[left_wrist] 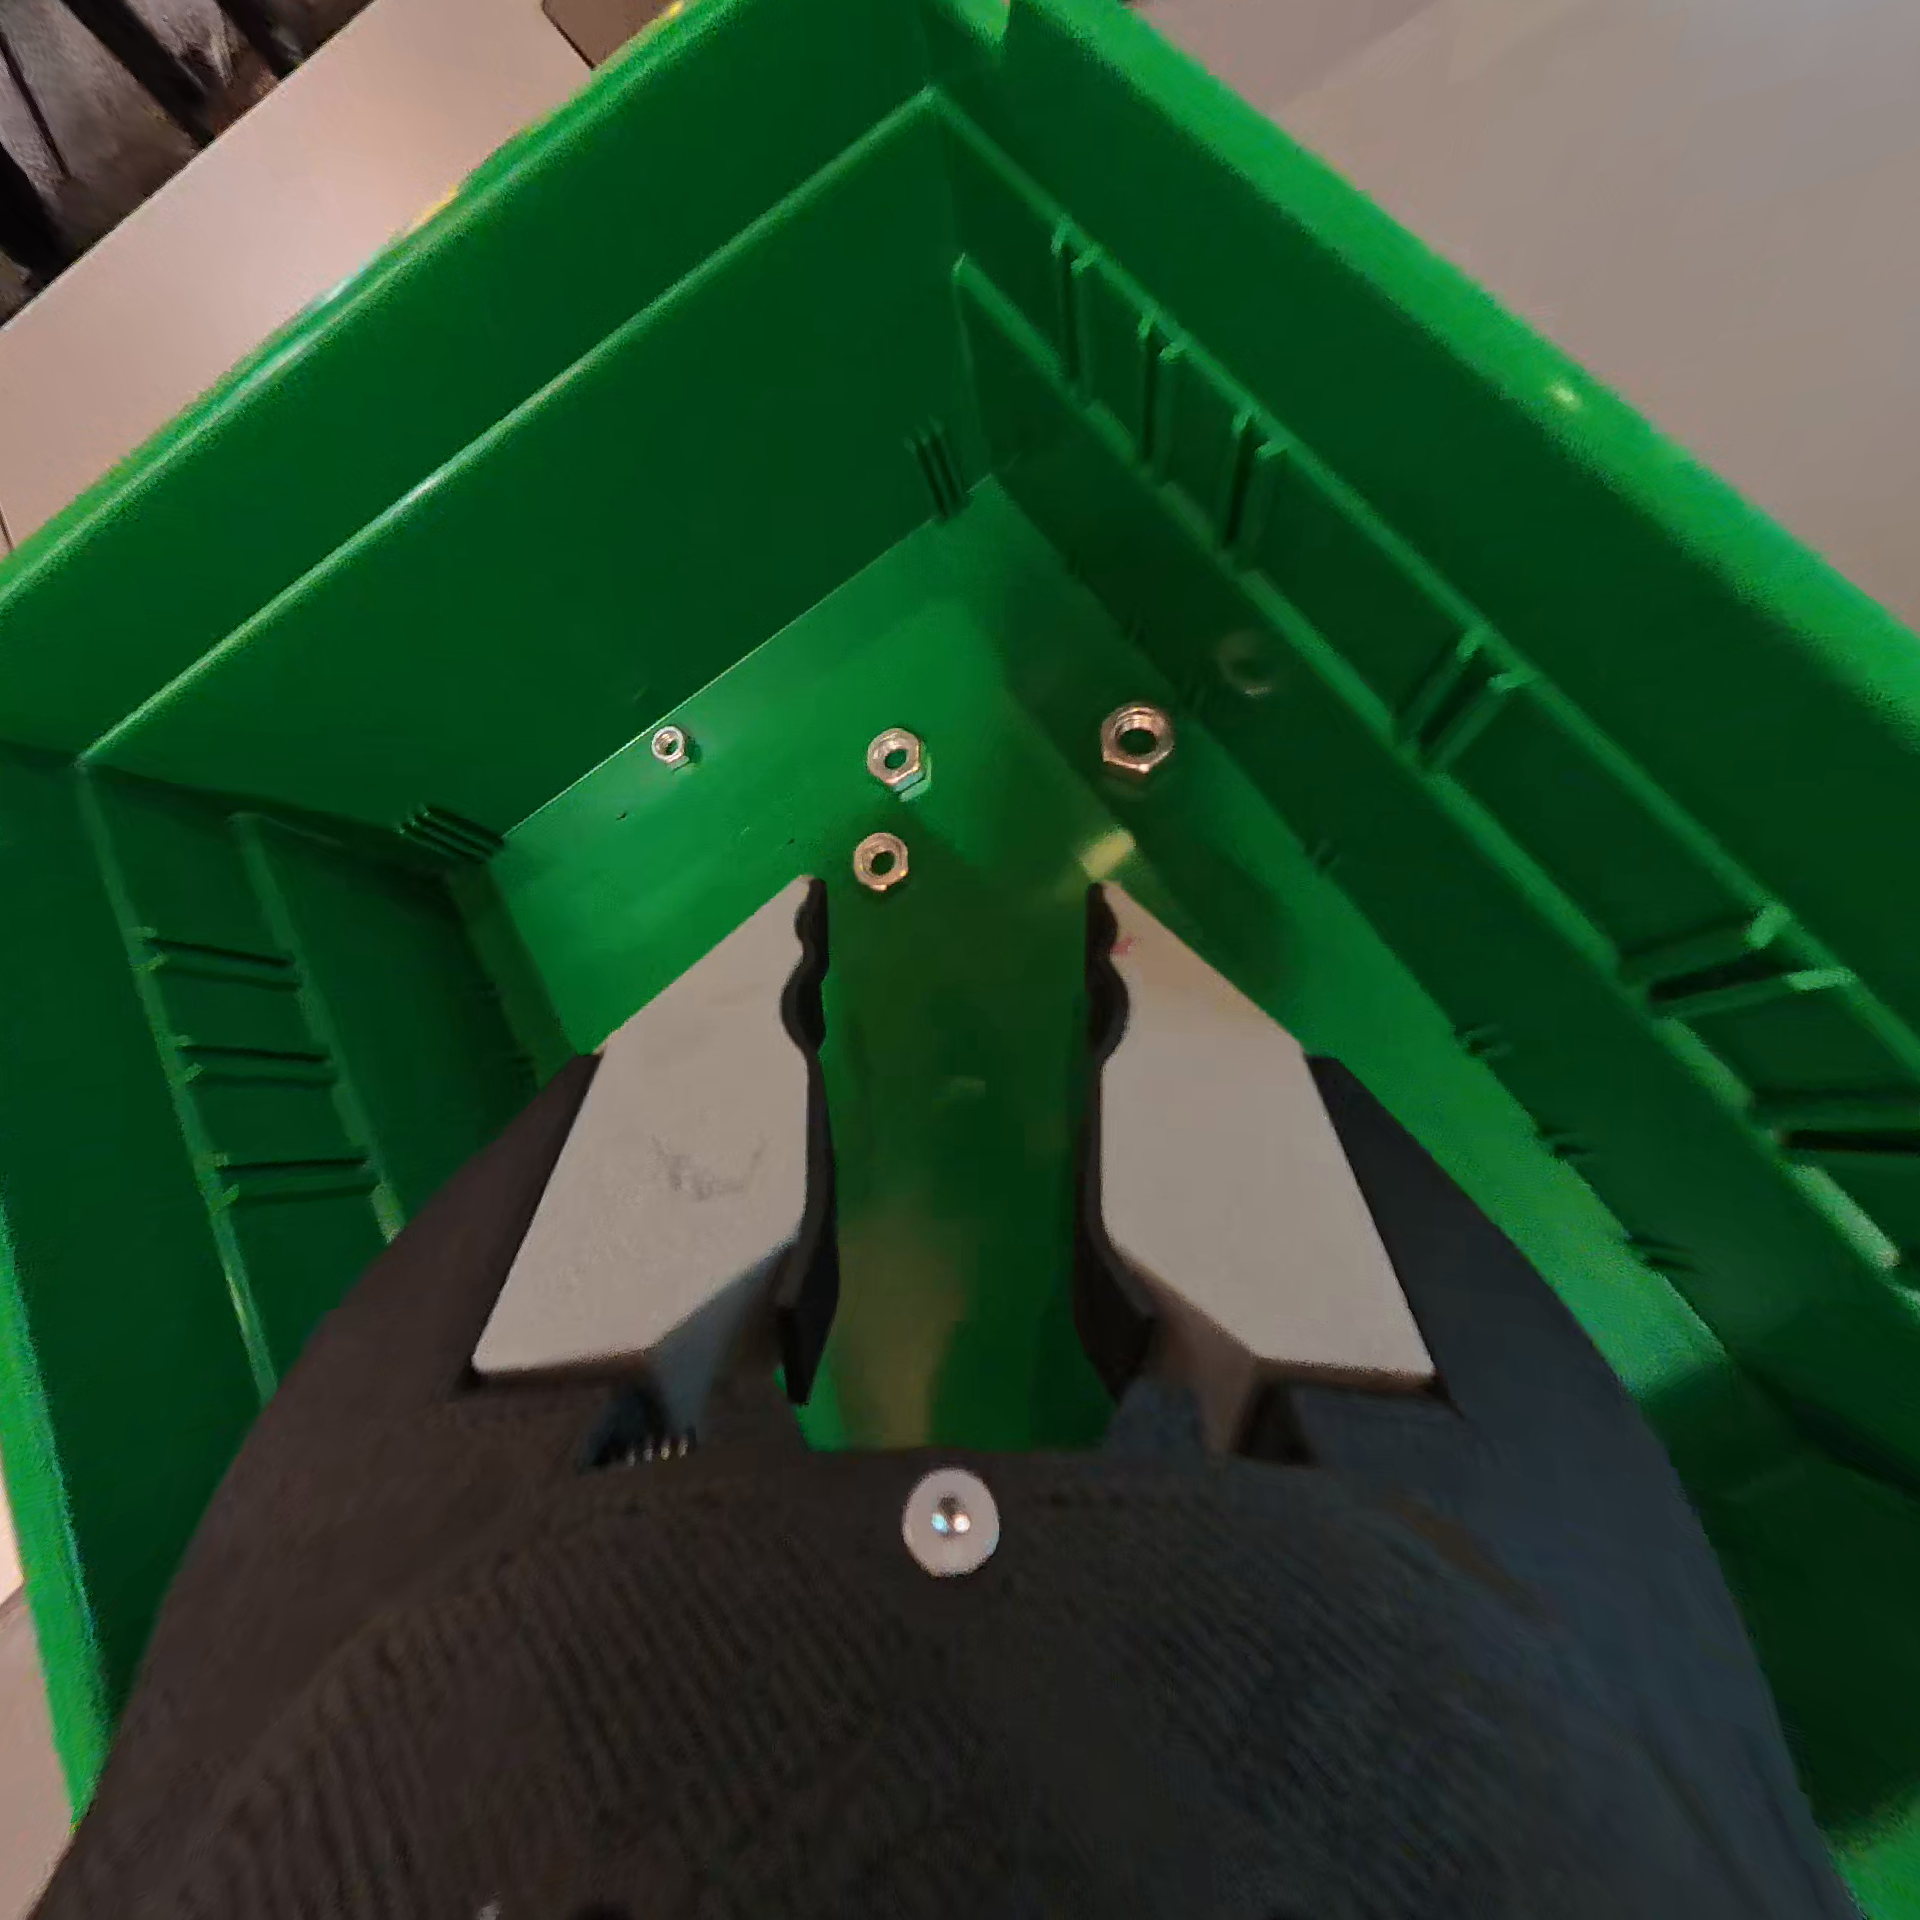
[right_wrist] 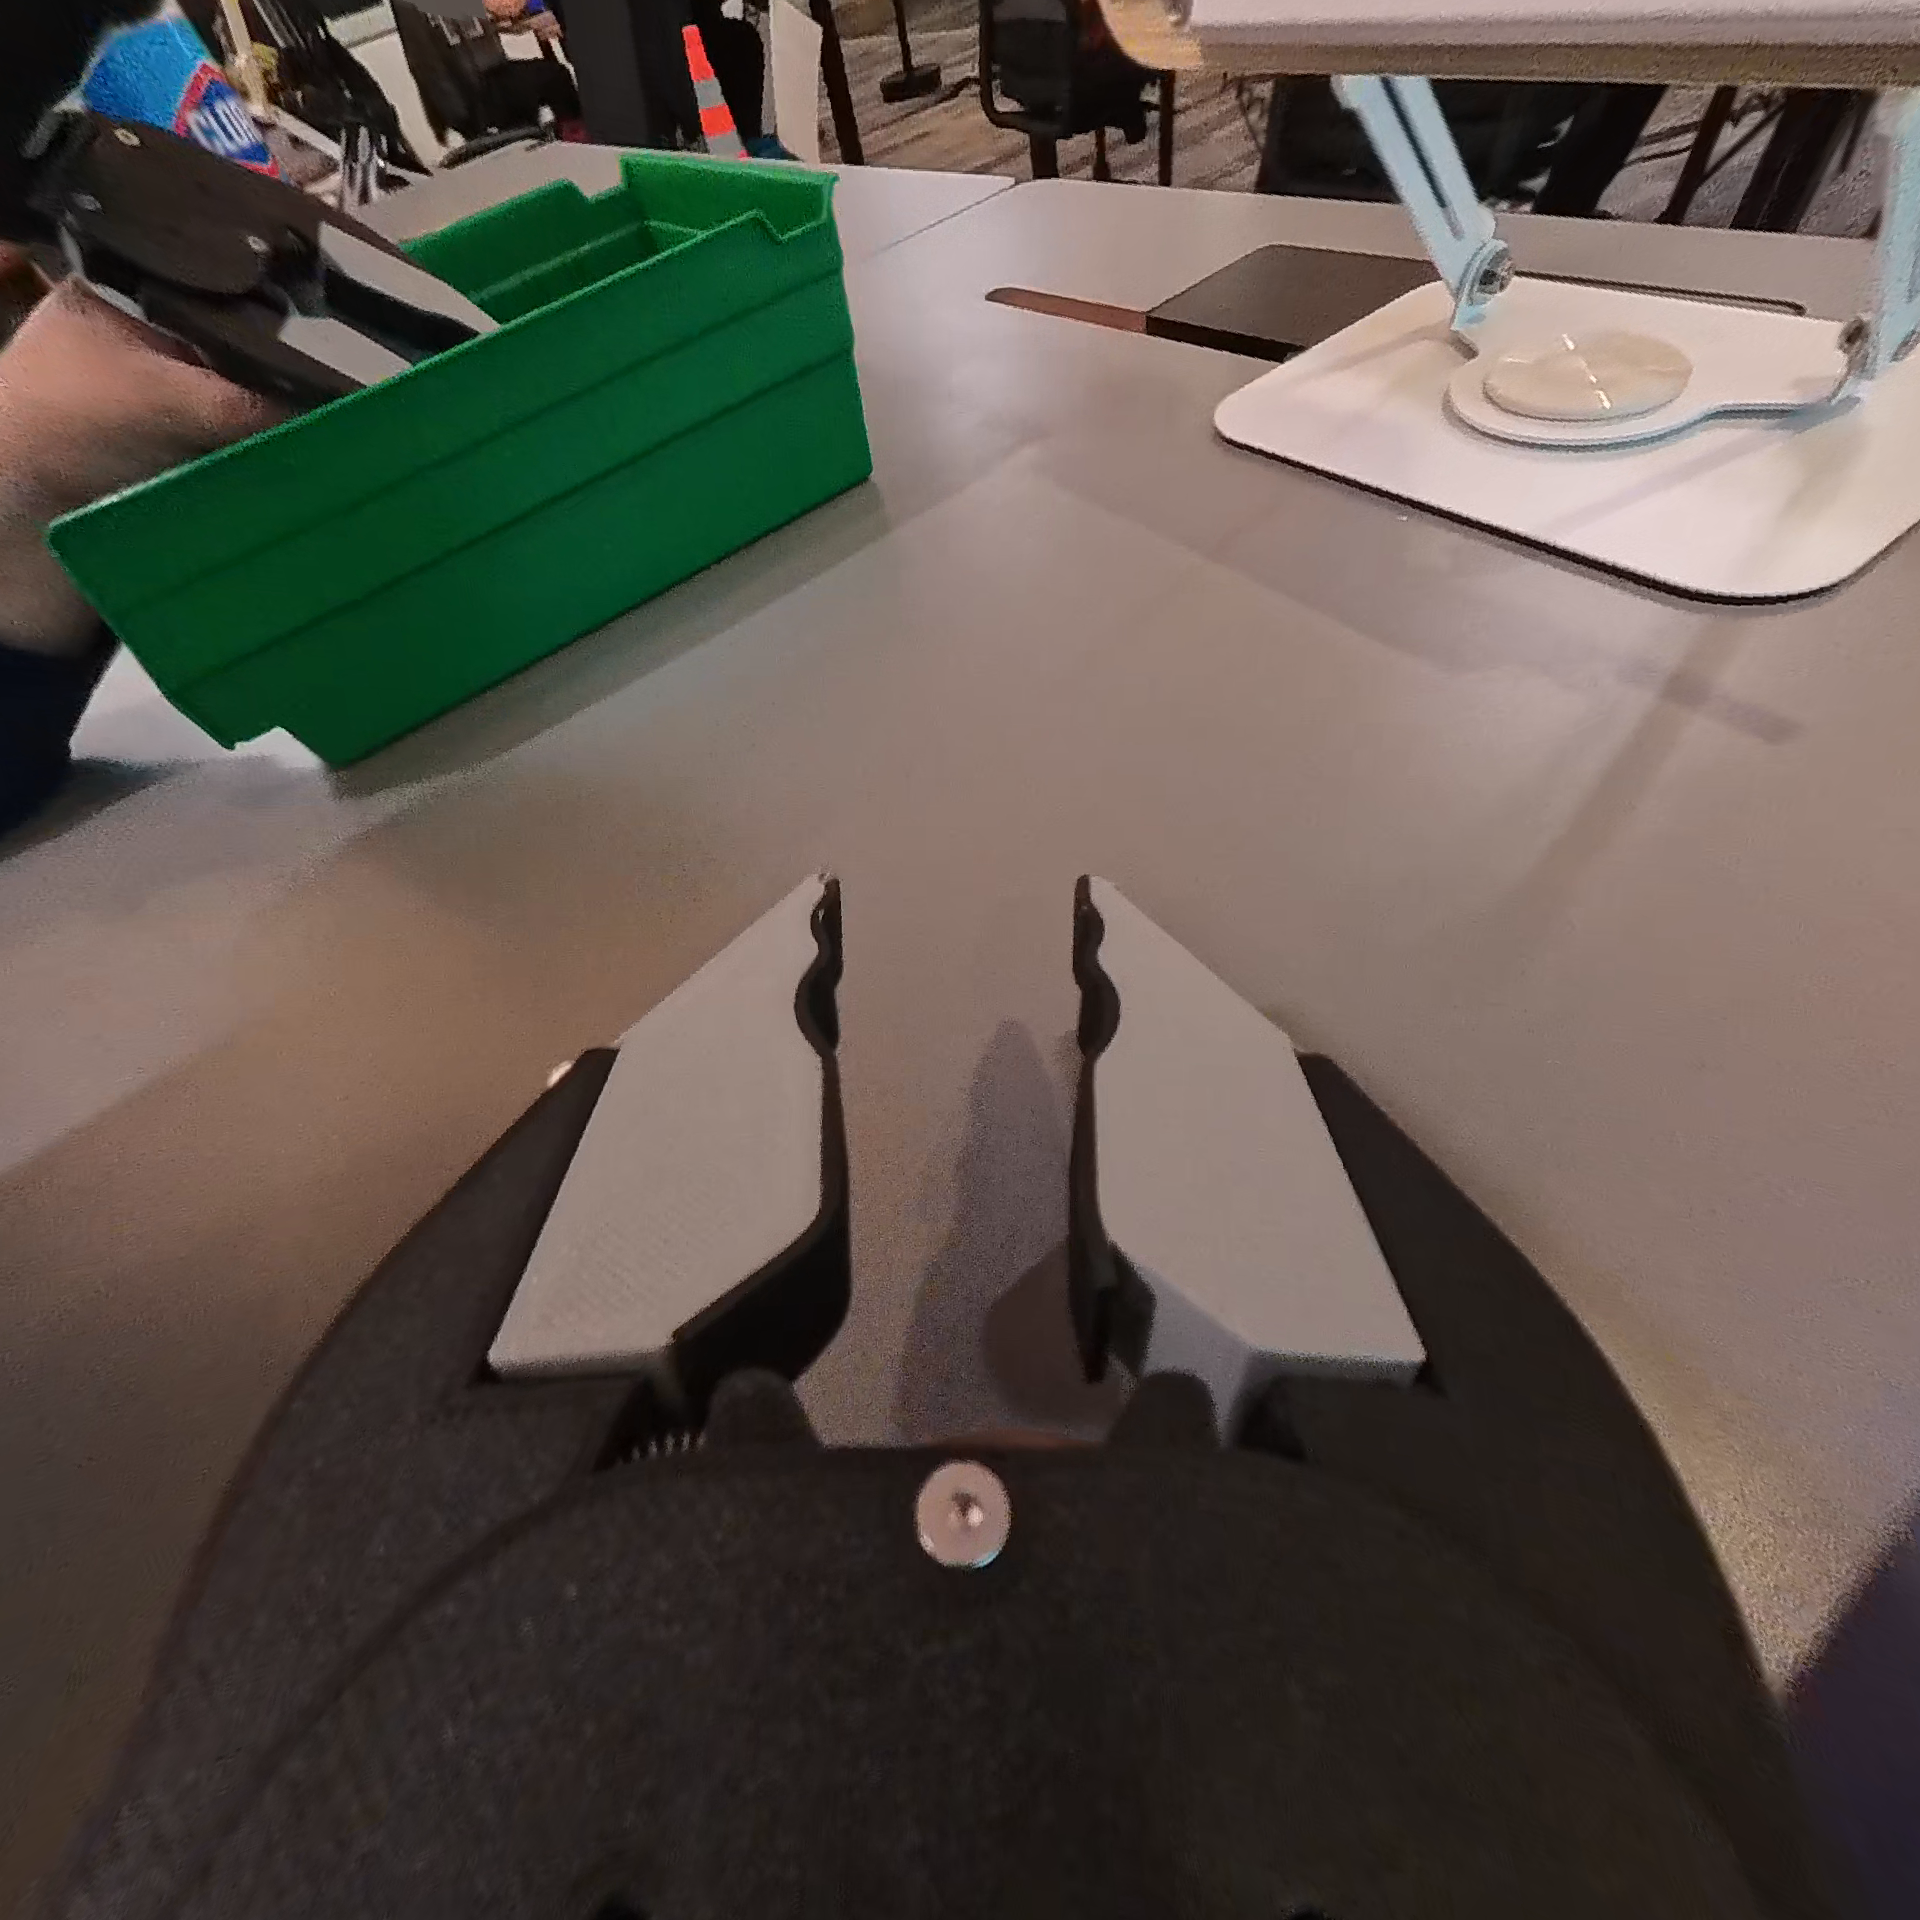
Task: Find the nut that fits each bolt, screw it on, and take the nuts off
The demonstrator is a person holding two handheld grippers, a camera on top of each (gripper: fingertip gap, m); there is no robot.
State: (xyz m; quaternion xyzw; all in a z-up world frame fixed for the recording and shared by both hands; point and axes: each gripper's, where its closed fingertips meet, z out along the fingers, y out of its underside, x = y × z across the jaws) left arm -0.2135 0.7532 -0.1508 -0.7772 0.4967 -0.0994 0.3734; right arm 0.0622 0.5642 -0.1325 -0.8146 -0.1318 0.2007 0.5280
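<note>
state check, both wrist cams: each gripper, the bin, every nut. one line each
left gripper: open, empty, reaching into the bin
right gripper: open, empty, over bare table
green bin: upright on the table, no lid
largest nut: loose, flat on bin floor, by the right wall
smallest nut: loose, by the back wall
middle nut: loose, flat
nearest nut: loose, flat, just ahead of the left fingertips

green bin point(left_wrist: 727, 499) walls hem four nuts point(left_wrist: 881, 860); grey table point(right_wrist: 1143, 727) lies open beside white stand point(right_wrist: 1558, 457).
</note>
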